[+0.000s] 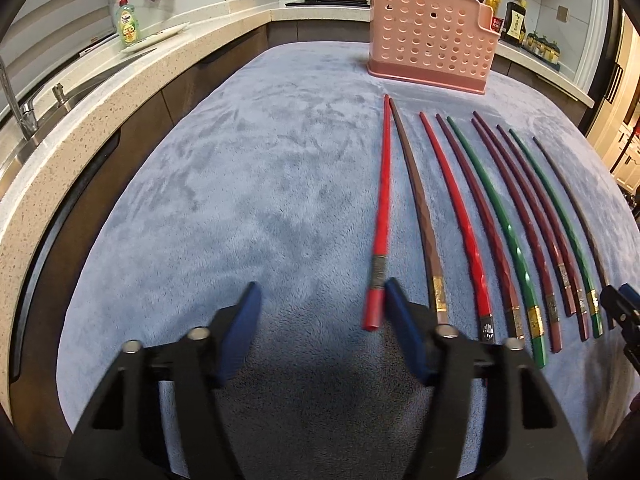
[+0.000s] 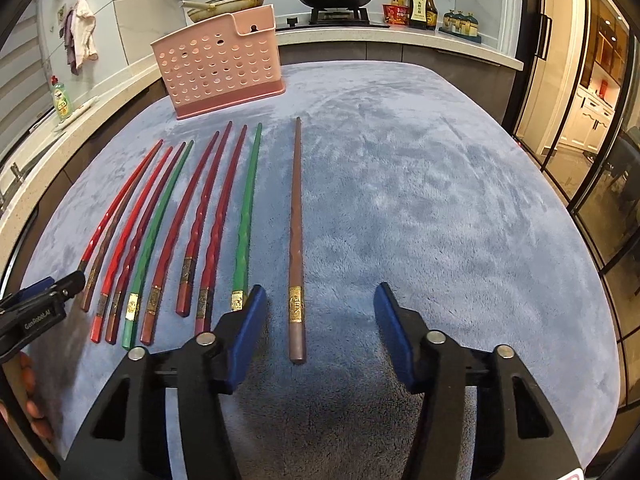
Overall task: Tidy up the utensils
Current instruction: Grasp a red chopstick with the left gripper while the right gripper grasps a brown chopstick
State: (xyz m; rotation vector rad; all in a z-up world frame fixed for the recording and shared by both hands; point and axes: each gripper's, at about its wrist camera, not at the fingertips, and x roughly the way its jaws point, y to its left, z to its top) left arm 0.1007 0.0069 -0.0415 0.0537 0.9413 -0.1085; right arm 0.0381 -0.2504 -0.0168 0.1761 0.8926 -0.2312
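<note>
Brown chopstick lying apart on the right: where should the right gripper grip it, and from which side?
Grip the brown chopstick at its thick near end, around the gold band, coming down from above. It lies flat on the blue cloth, lengthwise between the open fingers of the right gripper, with room either side.

Left tool [image 1: 320, 300] jaws apart, right tool [image 2: 320, 300] jaws apart, both angled downward

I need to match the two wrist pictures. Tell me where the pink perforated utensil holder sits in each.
Left wrist view: pink utensil holder stands top right of centre, beyond the row of chopsticks.
Right wrist view: the holder stands upper left.
Shared landmark: the green dish soap bottle on the counter.
</note>
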